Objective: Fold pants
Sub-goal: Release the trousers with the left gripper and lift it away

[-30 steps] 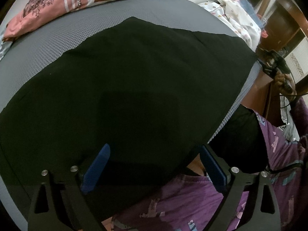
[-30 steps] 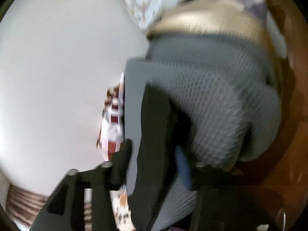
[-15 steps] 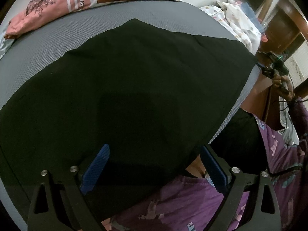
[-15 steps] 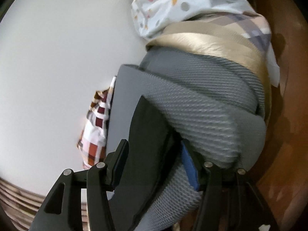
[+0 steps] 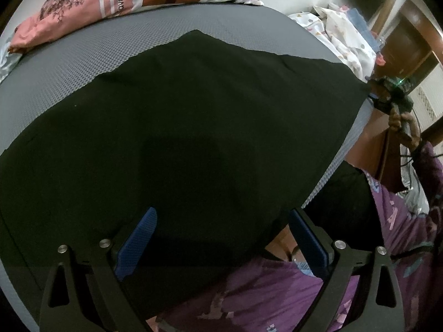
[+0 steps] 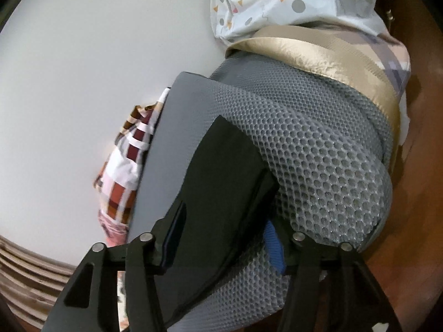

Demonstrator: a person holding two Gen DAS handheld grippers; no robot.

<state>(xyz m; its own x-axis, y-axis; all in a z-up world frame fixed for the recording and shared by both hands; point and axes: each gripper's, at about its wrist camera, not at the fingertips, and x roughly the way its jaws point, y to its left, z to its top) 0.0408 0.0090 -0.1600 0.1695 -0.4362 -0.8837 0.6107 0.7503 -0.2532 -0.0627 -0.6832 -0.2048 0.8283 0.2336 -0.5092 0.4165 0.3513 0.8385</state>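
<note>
Pants (image 5: pixel 193 138) lie spread flat and black over the grey mesh mattress (image 5: pixel 83 63) ahead of my left claw (image 5: pixel 221 238), whose blue pads stand wide apart with nothing pinched; only this view shows the pink pillow (image 5: pixel 110 0) beyond them and my right hand (image 5: pixel 401 121) at their far corner. From my right claw (image 6: pixel 224 235) I see what the left cannot: its jaws have just been closing, the corner of the pants and the mattress edge lie between them, though I cannot tell whether the pads press yet. Past that claw come a gold cushion (image 6: pixel 318 52), dotted bedding (image 6: pixel 277 0), a white wall (image 6: pixel 83 83) and brown wood (image 6: pixel 420 221) to its right.
</note>
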